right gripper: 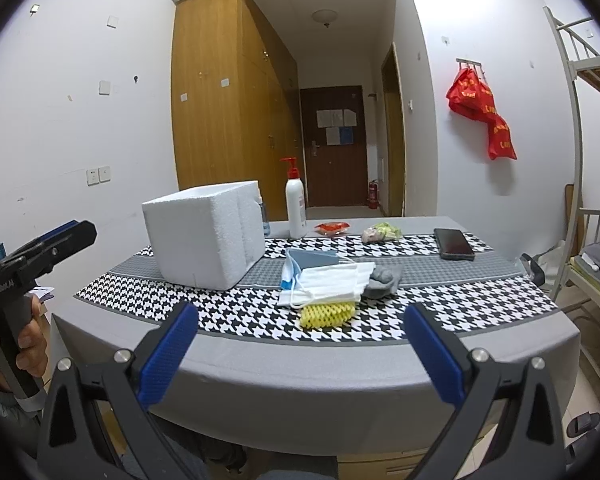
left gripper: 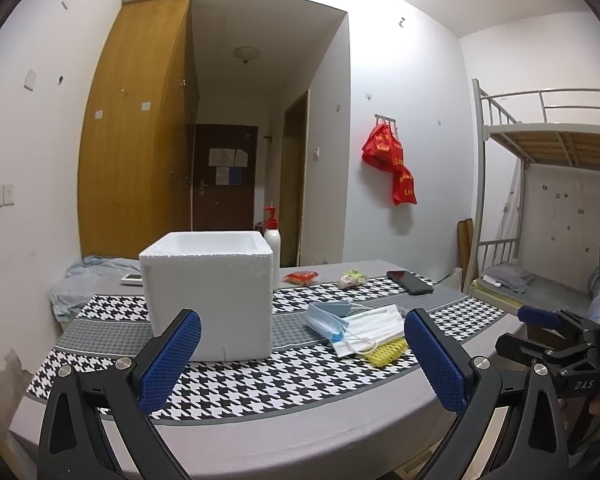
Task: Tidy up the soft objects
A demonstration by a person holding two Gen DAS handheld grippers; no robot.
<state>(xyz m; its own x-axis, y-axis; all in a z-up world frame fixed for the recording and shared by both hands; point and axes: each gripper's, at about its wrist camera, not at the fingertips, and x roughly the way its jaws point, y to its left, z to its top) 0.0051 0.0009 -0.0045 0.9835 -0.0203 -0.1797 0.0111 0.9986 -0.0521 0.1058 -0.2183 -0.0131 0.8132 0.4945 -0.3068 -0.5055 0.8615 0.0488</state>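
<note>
I'm holding the left gripper (left gripper: 302, 356) with jaws spread wide, nothing between the blue pads (left gripper: 171, 360); it's hanging over the near edge of the table (left gripper: 300, 436). I'm keeping the right gripper (right gripper: 300, 354) the same way: jaws wide apart, empty, just short of the table's near edge. In the right wrist view a hand (right gripper: 28, 350) is wrapping the left unit's handle at frame left.

Past the jaws, the soft items are lying in one pile on the houndstooth runner (right gripper: 228, 312), mid-table, to the right of the box. Nearest me is a yellow foam net sleeve (right gripper: 327, 314), partly tucked under a stack of white face masks (right gripper: 332, 284). Blue face masks (left gripper: 326, 318) are sitting touching the white stack on its far-left side, w/ a grey-blue flat piece on top; can't tell what that piece is. A grey sock (right gripper: 386, 276) is bunched against the right side of the white stack.

The white foam box (left gripper: 210, 292) is standing upright, open top, left of the pile and apart from it; contents not visible.

Further back: a pump bottle (right gripper: 295, 206) w/ red pump just behind-right of the box, a red snack packet (right gripper: 332, 228), a small pale wrapped item (right gripper: 380, 233), and a dark phone (right gripper: 453, 243) lying flat toward the far right. A light blue cloth (left gripper: 88, 280) is heaped at the table's far-left end. Red bags (left gripper: 388, 160) are hanging on the wall hook; a bunk bed (left gripper: 548, 152) is standing at right.
</note>
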